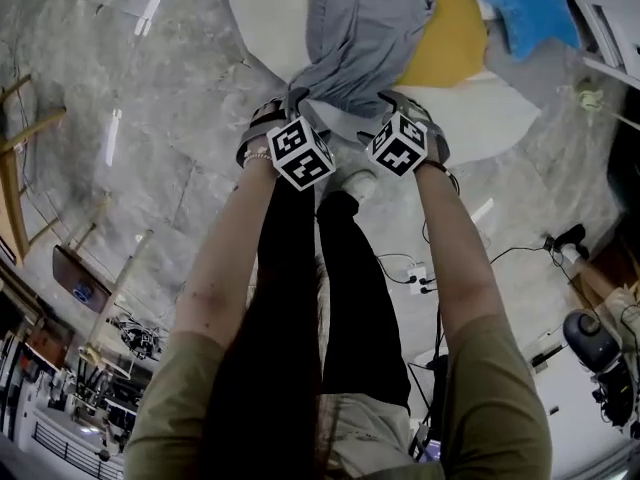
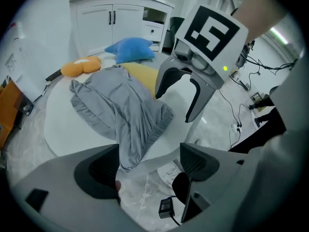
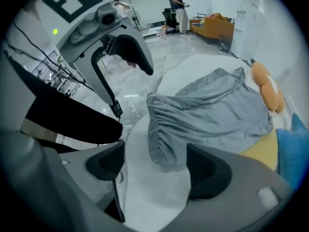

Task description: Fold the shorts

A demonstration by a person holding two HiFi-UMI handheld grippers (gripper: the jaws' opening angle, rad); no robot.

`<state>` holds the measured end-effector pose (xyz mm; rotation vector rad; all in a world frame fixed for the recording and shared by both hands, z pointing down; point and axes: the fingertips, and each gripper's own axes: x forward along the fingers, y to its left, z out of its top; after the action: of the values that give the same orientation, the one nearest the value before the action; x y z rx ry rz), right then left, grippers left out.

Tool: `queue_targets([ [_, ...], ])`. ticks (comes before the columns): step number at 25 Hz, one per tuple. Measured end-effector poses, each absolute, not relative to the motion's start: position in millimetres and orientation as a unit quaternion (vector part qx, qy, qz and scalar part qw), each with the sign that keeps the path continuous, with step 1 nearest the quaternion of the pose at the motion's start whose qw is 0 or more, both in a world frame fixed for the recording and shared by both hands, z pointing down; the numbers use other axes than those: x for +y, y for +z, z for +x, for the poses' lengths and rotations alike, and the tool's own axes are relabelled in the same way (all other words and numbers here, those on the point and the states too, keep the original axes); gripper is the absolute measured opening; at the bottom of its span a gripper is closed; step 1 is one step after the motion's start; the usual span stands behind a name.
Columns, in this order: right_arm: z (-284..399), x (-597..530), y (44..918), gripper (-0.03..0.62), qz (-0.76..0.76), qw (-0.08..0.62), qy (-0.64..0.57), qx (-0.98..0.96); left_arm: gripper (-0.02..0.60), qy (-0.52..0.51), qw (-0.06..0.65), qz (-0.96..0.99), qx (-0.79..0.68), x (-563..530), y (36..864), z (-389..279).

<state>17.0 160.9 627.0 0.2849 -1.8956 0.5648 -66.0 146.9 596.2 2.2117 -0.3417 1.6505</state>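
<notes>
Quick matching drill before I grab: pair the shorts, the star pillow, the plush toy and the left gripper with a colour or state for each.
Things:
1. shorts
2. star pillow
3. plush toy
4. left gripper

Colour or state:
a. blue
b. fingers apart
c. grey, crumpled
d. orange

Pairs: 1-c, 2-a, 3-d, 4-b
</notes>
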Motion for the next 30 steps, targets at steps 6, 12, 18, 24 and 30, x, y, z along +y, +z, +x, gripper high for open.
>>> queue_targets([
  [6, 15, 172, 656, 0.384, 0.118, 0.578, 0.216, -0.778, 0.379, 0.58, 0.176, 0.79, -0.092, 145, 621, -63],
  [12, 21, 165, 673, 0.267, 0.104, 0.611, 0.195, -0.76, 0.38, 0.586, 0.171, 0.79, -0.061, 141, 632, -69],
  [18, 32, 163, 676, 0.132, 0.109, 0.626, 0.192, -0.748, 0.379, 0.587, 0.173, 0.789, -0.05, 133, 636, -75],
  [24, 49, 174, 644, 0.124, 0.168, 0.572, 0.289, -0.749, 0.379, 0.589, 0.177, 0.788, -0.038, 146, 643, -68],
  [30, 117, 199, 646, 0.126, 0.21, 0.598, 0.302, -0.712, 0.379, 0.576, 0.183, 0.796, -0.029, 167, 640, -50],
])
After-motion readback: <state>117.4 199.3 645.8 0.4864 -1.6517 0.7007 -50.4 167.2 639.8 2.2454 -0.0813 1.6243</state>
